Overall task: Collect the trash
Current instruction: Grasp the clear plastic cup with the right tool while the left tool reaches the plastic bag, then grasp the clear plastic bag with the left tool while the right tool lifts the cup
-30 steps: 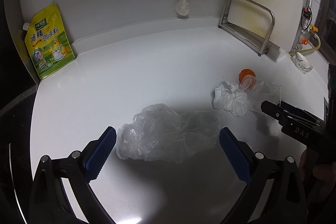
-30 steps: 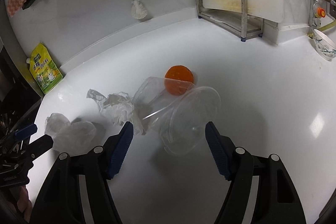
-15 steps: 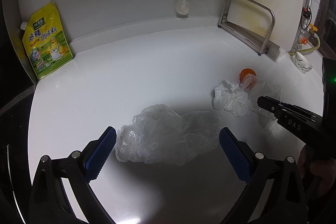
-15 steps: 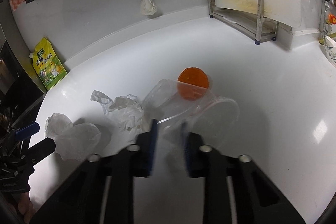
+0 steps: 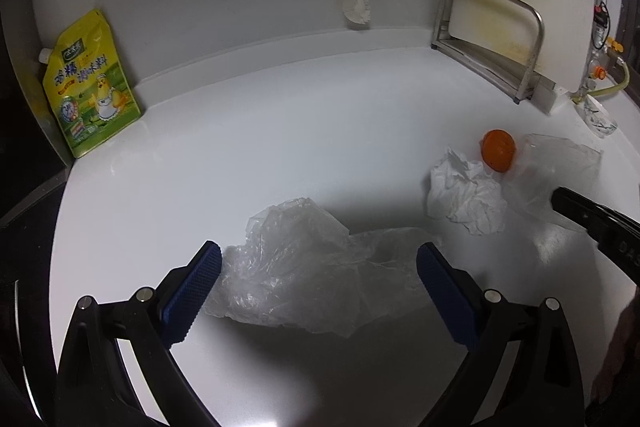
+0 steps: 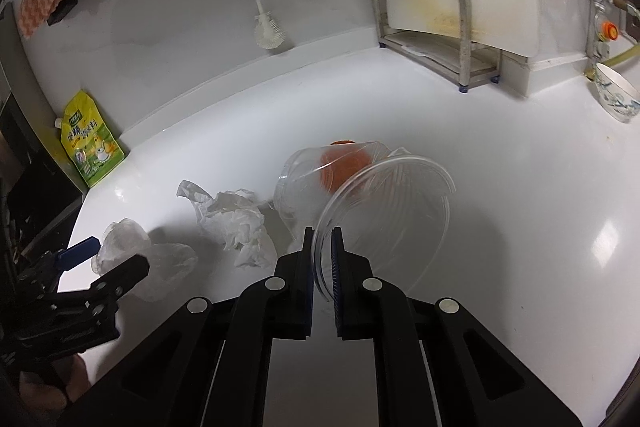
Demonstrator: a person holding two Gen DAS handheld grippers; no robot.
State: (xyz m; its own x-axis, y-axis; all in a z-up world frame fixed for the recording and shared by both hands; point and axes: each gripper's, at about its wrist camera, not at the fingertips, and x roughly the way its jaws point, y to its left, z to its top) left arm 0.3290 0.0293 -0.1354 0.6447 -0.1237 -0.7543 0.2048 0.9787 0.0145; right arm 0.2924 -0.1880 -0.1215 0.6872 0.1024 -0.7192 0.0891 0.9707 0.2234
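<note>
Counting across the counter (image 6: 500,227) now: two tools are showing, the left tool (image 5: 318,281) and the right tool (image 6: 322,251). One crumpled clear plastic bag (image 5: 304,267) is lying there. One wad of white tissue (image 6: 236,223) is sitting beside it. One clear plastic cup (image 6: 304,175) is lying on its side, and one clear round lid (image 6: 392,211) is tilting up next to it. One orange round piece (image 5: 498,151) is showing by the cup. Along the back, one yellow-green pouch (image 5: 90,87) is leaning, one bottle brush (image 6: 262,7) is hanging, one metal rack (image 6: 440,27) is standing, and one patterned bowl (image 6: 616,97) is sitting at the far right.
</note>
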